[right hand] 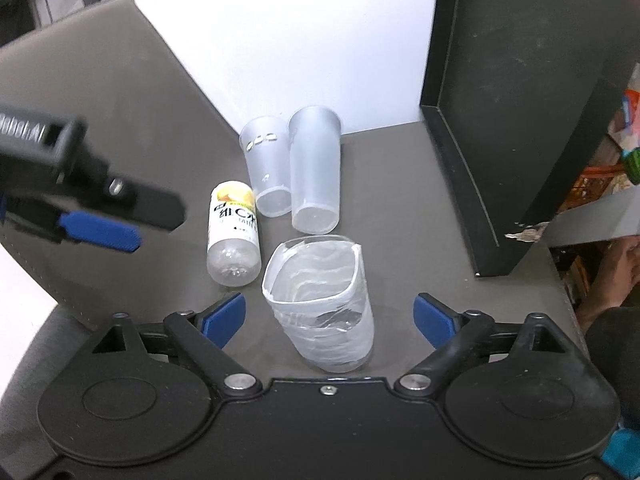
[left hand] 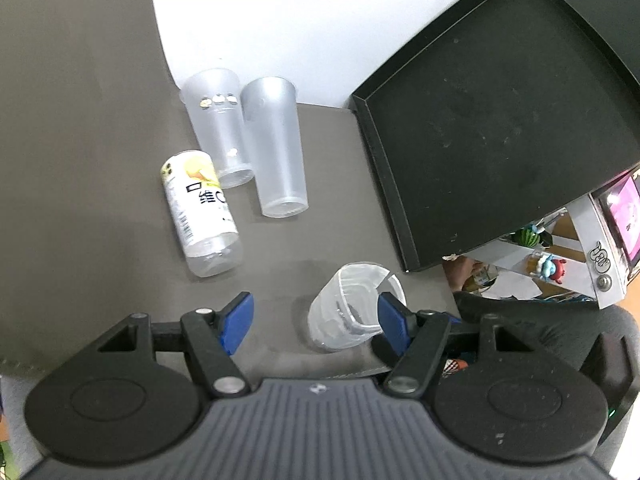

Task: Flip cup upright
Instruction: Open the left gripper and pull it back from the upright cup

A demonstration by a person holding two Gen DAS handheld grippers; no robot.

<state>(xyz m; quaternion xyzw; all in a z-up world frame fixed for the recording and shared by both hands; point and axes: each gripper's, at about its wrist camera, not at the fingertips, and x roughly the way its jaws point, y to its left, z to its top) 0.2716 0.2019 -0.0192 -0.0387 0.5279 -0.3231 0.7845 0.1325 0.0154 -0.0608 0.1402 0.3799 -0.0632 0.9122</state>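
A short clear plastic cup (right hand: 320, 308) with a torn, dented rim stands mouth up on the grey table, between the open fingers of my right gripper (right hand: 330, 316). In the left wrist view the same cup (left hand: 348, 312) sits beside the right blue pad (left hand: 390, 322) of my open left gripper (left hand: 314, 322). Whether that pad touches the rim I cannot tell. In the right wrist view my left gripper (right hand: 100, 232) hovers at the left, apart from the cup.
Two tall frosted cups (left hand: 244, 140) stand upside down behind the short cup. A clear bottle (left hand: 200, 212) with a yellow and white label lies next to them. A black tray (left hand: 480, 120) fills the right side. The table's edge runs close at the right (right hand: 560, 288).
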